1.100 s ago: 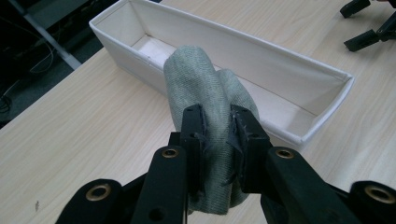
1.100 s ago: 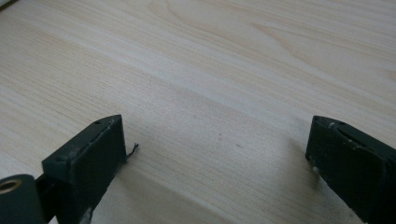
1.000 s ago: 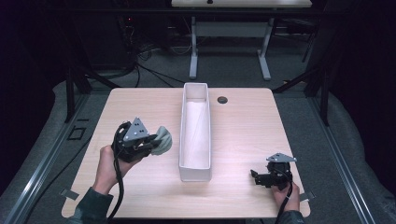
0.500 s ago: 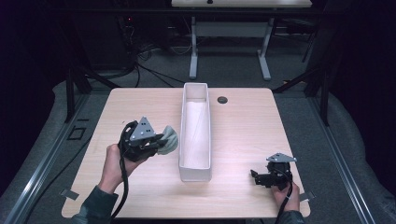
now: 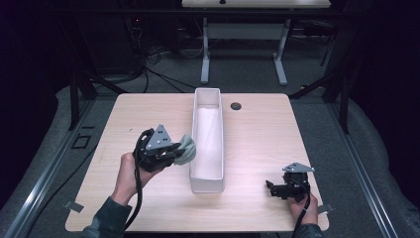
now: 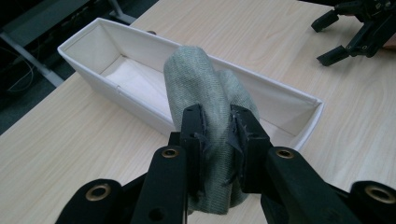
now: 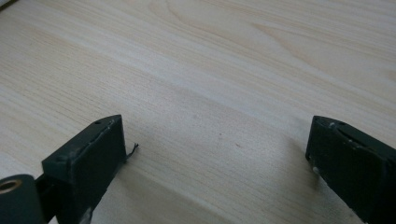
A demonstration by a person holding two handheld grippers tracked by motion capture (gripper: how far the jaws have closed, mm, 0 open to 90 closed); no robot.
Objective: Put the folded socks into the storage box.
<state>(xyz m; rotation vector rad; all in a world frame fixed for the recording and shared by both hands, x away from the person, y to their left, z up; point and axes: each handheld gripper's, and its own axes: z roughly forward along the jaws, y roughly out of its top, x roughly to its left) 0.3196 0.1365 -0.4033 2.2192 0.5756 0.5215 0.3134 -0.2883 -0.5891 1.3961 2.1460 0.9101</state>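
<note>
A grey-green folded cloth point(image 6: 201, 93) is pinched between the jaws of my left gripper point(image 6: 217, 126), which is shut on it. In the high view that gripper point(image 5: 174, 151) holds the cloth point(image 5: 187, 148) just left of the long white bin point(image 5: 207, 184), close to its left wall. The cloth's top rises over the bin's near wall point(image 6: 135, 109) in the left gripper view. My right gripper point(image 5: 271, 188) rests low at the table's front right, jaws wide apart over bare wood, nothing between its fingers point(image 7: 88, 158).
The bin stands lengthwise in the middle of the light wooden table point(image 5: 267, 134). A small dark round grommet point(image 5: 236, 105) sits at the back, right of the bin. Cables and desk legs lie on the floor beyond the table.
My left gripper has carried the cloth rightward toward the bin's left wall. The right gripper has stayed put.
</note>
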